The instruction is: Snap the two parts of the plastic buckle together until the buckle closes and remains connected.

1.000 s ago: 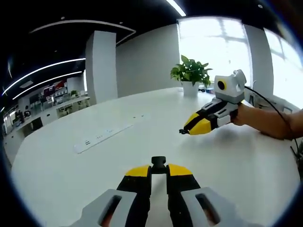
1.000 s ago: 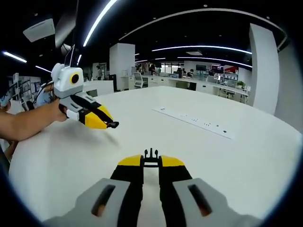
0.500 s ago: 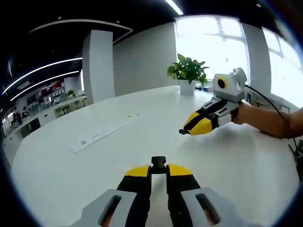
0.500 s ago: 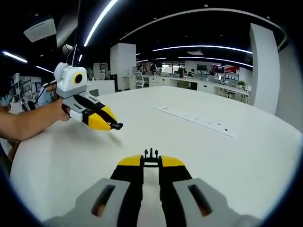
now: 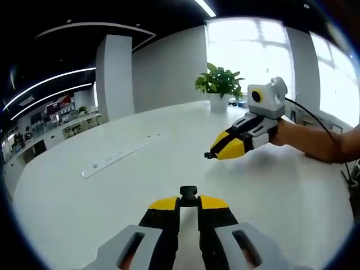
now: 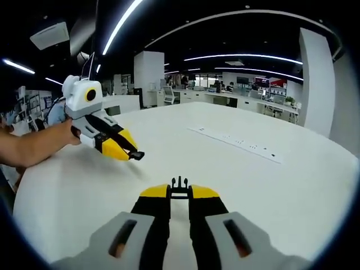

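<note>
Since a second ago, the right hand-held gripper has drifted a little leftward and lower in the left gripper view, nearer the other one, and the left hand-held gripper has likewise edged toward the middle of the right gripper view. Each is clamped on one half of the buckle: the left pinches the socket piece at its tips, the right the pronged piece. Both halves are held above the white desk, well apart, pointing roughly toward each other, presumably so the prongs can be lined up with the socket mouth before pushing. Gripping each piece by its rear end leaves the mating ends free. Nothing is joined yet.
</note>
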`<state>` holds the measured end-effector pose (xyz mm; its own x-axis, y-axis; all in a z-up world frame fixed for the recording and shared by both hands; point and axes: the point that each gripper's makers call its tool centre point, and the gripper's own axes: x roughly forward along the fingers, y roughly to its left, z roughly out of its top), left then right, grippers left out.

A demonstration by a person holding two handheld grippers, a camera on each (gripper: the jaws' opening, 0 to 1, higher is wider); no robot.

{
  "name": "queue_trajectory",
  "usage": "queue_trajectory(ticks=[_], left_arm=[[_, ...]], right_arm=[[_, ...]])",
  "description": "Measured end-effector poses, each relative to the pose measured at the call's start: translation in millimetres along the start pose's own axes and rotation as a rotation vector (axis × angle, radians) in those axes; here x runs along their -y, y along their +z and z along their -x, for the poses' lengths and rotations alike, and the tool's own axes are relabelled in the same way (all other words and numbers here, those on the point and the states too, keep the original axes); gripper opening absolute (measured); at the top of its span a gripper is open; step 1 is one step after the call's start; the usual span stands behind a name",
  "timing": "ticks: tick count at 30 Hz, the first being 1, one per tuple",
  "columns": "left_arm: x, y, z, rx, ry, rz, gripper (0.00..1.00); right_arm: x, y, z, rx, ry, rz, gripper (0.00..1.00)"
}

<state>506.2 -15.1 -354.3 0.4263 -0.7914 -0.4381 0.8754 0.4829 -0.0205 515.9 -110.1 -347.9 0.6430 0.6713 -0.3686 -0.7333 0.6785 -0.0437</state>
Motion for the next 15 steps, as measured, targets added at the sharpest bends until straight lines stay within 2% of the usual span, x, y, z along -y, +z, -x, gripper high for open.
queue_trajectory(ticks=[8,12,15], left_arm=[[1.9,-1.1,0,-0.001,-0.006,0.0,0.09],[2.6,-1.4,0,-0.001,-0.011,0.003,0.09],[4.0,-1.4,1,0.0,-0.013,0.007,0.09]], right_arm=[[-2,0.6,0,-0.001,0.004,0.006,0.1],[-9,-5.1,7,-0.009,0.009,0.003,0.1],[-13,-2.3,12,0.0,0.009,0.002,0.1]])
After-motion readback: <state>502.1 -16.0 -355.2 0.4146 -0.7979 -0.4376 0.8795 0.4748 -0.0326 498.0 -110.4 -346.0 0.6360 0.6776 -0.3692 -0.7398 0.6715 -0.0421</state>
